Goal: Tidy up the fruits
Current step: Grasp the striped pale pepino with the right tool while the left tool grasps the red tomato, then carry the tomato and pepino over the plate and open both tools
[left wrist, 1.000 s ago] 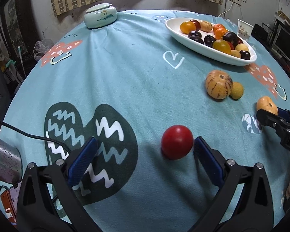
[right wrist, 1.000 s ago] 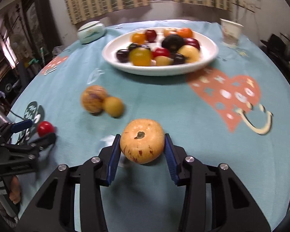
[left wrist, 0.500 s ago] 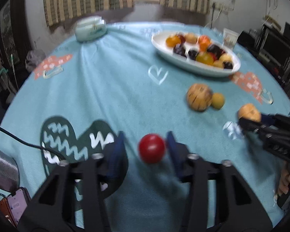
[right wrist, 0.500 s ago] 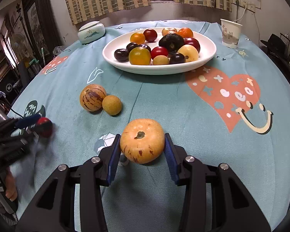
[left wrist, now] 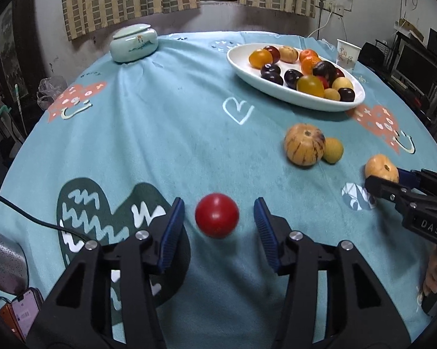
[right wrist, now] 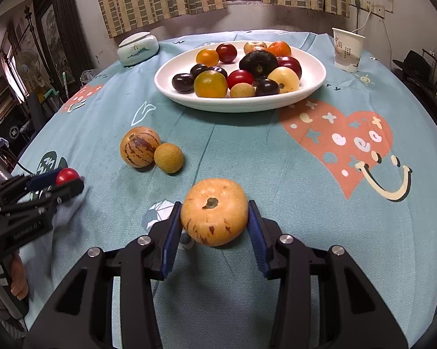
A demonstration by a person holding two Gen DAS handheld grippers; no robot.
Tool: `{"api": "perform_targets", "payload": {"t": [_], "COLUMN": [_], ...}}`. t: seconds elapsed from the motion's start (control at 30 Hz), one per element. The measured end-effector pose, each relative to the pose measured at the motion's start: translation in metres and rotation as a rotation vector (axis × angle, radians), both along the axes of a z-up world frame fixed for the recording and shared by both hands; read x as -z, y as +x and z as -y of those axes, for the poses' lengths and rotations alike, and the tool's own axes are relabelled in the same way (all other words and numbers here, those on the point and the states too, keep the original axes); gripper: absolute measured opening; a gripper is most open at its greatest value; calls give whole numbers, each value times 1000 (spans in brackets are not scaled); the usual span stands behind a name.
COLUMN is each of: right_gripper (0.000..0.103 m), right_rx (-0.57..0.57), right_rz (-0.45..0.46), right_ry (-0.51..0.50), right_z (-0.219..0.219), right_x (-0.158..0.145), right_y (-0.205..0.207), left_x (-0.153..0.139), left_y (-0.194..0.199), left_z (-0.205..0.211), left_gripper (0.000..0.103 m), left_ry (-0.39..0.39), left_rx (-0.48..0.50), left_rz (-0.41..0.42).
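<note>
L gripper has centred on the red tomato since 1s ago, jaws apart w/ gaps, grab next; R gripper still clamps the speckled yellow fruit, ready for white plate

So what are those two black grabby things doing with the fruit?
A person is tidying fruit onto the white plate. The right gripper is shut on the speckled orange fruit. The left gripper is open around the red tomato, with gaps on both sides, so it is not gripped yet. A striped fruit and a small yellow fruit sit touching on the tablecloth, waiting.
</note>
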State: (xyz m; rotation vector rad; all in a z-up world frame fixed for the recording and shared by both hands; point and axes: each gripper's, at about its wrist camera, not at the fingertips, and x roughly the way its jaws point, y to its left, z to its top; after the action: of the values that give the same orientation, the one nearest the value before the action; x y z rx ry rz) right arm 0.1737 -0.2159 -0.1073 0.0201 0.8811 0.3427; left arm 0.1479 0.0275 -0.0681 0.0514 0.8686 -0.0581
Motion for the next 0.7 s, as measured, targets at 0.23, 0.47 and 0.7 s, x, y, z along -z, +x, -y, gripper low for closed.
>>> {"api": "perform_targets", "payload": {"t": [0.23,0.47,0.7], "right_gripper": [44,44,44], "right_rx": [0,-17,48], "right_rz": [-1,-7,168], "right_ry": [3,68,202], "right_z": [0,2,31], "right_x": [0,-3,-79], "right_y": [0,-2,-3], "left_x": [5,-12,-88], "left_y": [3,-7,19], "left_z": [4,12,49], "left_gripper": [30,29,29], "left_ry": [27,33,100], "left_rx": [10,30,63], "left_rz": [-26,64,219]}}
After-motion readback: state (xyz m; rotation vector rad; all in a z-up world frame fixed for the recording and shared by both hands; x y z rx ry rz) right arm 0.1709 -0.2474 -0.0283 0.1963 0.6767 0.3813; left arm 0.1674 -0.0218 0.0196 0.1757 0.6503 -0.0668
